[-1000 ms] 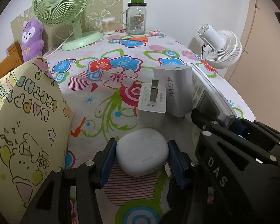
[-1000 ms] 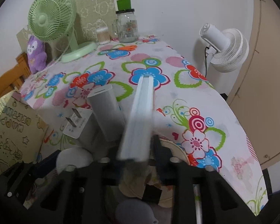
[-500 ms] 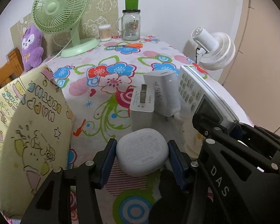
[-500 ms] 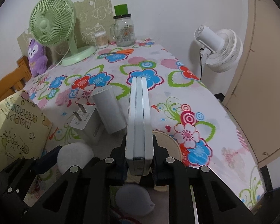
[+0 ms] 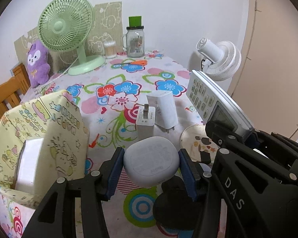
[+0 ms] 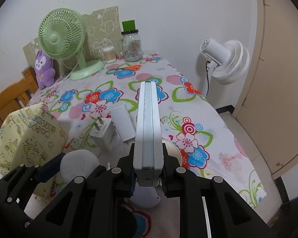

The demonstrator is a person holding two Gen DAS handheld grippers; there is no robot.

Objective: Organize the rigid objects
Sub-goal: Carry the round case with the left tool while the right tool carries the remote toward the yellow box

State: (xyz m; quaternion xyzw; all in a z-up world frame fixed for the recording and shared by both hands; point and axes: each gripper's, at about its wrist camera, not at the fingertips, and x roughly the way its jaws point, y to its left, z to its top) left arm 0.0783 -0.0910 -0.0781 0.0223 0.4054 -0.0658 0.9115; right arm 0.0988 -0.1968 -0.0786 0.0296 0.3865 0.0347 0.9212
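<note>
My left tongs (image 5: 151,170) are clamped on a rounded white earbud case (image 5: 151,163), held above the flowered worktop (image 5: 129,75) just right of the yellow birthday gift bag (image 5: 49,130), whose open mouth shows a white box (image 5: 27,164) already inside. My right tongs (image 6: 148,175) grip an air-conditioner remote (image 6: 148,130) on edge, by its lower end, so most of its length sticks out ahead. That long overhang is my main worry: a quick swing toward the bag could lever the remote loose between the pads, or its far tip could knock over the two white chargers (image 5: 157,113) standing just beyond both loads. The smooth, curved case could also squirt out if I loosen my squeeze before it is over the bag. The two rigs sit close together, so crossing paths risks a collision. Compared with a second ago, both tongs have risen and pulled back: the bag's opening and the box inside are now visible, and the remote, blurred then, is sharp and steady.
</note>
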